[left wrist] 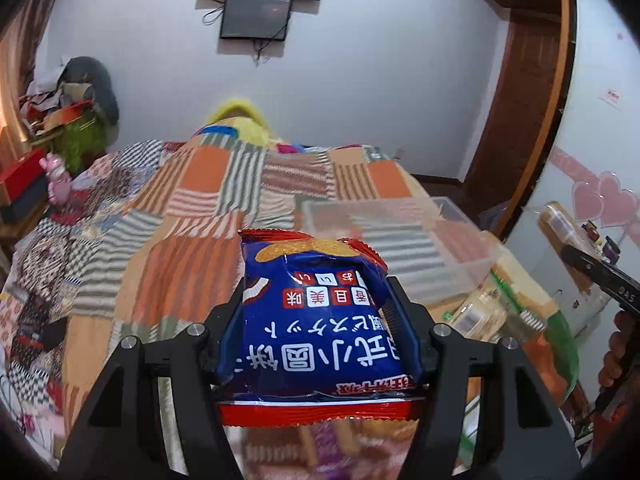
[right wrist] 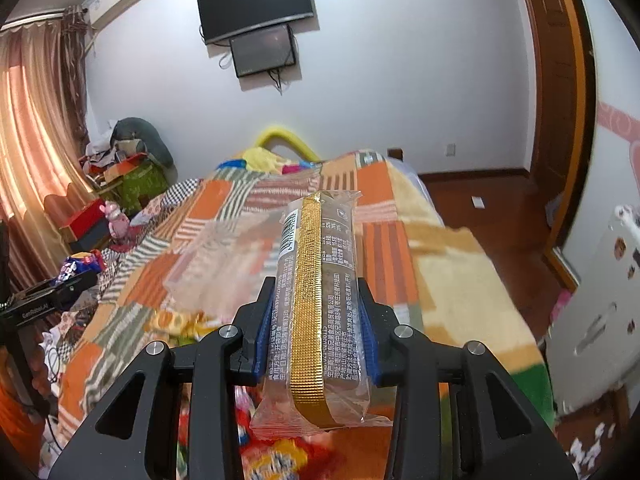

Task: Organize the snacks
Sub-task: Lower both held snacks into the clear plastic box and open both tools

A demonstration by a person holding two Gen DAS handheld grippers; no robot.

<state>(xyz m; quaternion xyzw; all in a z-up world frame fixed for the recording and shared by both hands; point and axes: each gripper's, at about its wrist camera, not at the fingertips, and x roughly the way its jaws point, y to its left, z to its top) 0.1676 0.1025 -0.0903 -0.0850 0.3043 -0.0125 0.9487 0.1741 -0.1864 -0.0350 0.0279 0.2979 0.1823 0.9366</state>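
Note:
My left gripper (left wrist: 316, 300) is shut on a blue snack bag (left wrist: 316, 320) with red crimped ends, held above the patchwork bedspread (left wrist: 180, 240). A clear plastic box (left wrist: 396, 236) sits on the bed just beyond and to the right of the bag. My right gripper (right wrist: 316, 284) is shut on a long clear-wrapped biscuit pack (right wrist: 320, 300) with a gold seam strip, also lifted over the bed. The same clear plastic box (right wrist: 216, 264) shows blurred to the left of this pack. In the left wrist view the right gripper (left wrist: 600, 276) and its pack appear at the right edge.
More snack packets (right wrist: 248, 440) lie on the bed below the right gripper. Boxes and clutter (right wrist: 120, 184) stand by the curtain at the left. A wooden door (right wrist: 556, 100) and bare floor are on the right; two dark screens (right wrist: 256, 4) hang on the far wall.

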